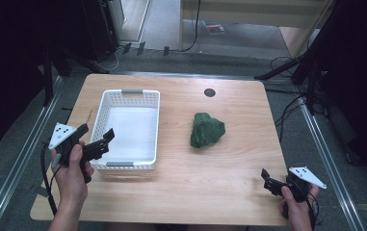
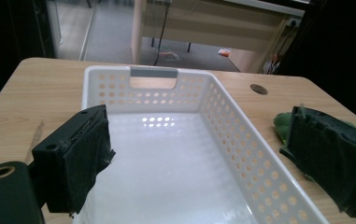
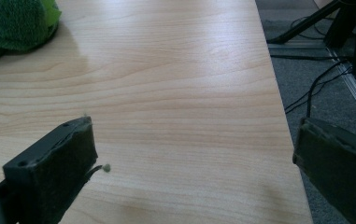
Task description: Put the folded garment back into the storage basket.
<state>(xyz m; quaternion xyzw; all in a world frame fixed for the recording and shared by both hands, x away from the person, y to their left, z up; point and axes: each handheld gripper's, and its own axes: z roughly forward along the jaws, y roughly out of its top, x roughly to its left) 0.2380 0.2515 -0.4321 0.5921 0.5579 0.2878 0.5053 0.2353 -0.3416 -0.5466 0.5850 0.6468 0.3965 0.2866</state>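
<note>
From the high view I noted the left gripper [image 1: 97,139] held over the near left corner of the white perforated basket [image 1: 105,108], its jaws standing wide apart with nothing between them. In the left gripper view the two black pads framed the basket's bare white floor, the grey-trimmed handle slot [image 2: 153,72] at the far wall straight ahead. The crumpled green cloth [image 1: 207,130] lay on the wooden table [image 1: 229,192] to the right of the basket, apart from it, roughly mid-table; the basket's long right wall stood between that cloth and the left gripper. The right gripper [image 1: 268,179] rested low near the table's near right corner, well apart from the cloth, jaws likewise spread and empty. In the right gripper view I saw plain wood grain between the pads, a corner of the cloth at upper left. A round dark grommet [image 1: 210,92] sat in the tabletop beyond the cloth. Black cables [image 1: 287,113] and stand legs lay on the grey floor off the right edge.
</note>
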